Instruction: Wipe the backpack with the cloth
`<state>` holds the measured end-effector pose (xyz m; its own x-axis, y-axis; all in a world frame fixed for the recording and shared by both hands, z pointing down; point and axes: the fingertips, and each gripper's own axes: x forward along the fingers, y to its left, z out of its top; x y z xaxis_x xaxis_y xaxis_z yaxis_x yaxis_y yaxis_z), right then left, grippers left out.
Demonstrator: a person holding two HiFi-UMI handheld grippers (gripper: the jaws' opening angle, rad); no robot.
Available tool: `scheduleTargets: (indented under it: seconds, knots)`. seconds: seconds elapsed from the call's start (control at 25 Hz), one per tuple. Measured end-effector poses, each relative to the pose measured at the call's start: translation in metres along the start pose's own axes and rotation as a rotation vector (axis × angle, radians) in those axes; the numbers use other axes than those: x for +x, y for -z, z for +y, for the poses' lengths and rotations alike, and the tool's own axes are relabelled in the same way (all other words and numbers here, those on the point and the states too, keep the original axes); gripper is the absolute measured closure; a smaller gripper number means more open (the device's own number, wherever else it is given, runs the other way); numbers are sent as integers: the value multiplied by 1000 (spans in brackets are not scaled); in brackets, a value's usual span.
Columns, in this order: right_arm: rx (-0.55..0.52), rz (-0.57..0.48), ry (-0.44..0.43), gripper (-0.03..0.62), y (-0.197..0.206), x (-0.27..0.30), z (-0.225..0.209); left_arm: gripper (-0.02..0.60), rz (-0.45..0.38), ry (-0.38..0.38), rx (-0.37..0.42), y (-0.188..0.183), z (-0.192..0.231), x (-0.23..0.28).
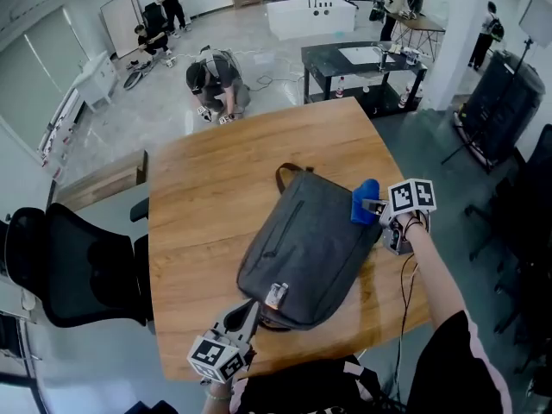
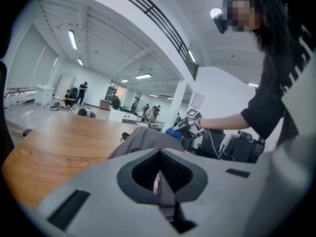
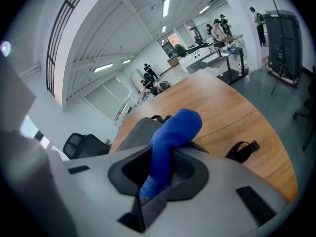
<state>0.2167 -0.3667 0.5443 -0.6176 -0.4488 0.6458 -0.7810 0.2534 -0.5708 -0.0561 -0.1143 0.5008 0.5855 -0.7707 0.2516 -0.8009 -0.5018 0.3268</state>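
A dark grey backpack (image 1: 302, 248) lies flat on the wooden table (image 1: 203, 188), handle toward the far side. My right gripper (image 1: 377, 205) hovers at the bag's right edge, shut on a blue cloth (image 1: 364, 201) that bulges out of the jaws (image 3: 170, 135) over the backpack (image 3: 136, 132). My left gripper (image 1: 256, 307) sits at the bag's near corner beside a small white tag (image 1: 276, 296); its jaws are shut and pinch a thin bit of the bag there. In the left gripper view the backpack (image 2: 148, 137) stretches ahead, the blue cloth (image 2: 173, 131) at its far end.
A black office chair (image 1: 78, 266) stands at the table's left. A black strap (image 3: 242, 149) lies on the wood to the right of the bag, near the table's right edge. A black side table (image 1: 362, 67) and people on the floor (image 1: 216, 80) are beyond.
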Motion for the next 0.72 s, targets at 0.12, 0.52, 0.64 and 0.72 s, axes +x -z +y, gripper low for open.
scheduleTargets:
  seconds: [0.12,0.52,0.64,0.72]
  knots:
    - [85,-38,-5,516,13,-21,-15,584,8,30,8,0,-4,4]
    - [13,-54,70,516,31,-53,-14,584,20,70,4,7,-12,7]
    - [-110,-57,54,516,20,-43,27,584,19,74,1,7,-12,8]
    - [-150,-66,7,516,14,-29,61,584,16,78,3,6,-13,6]
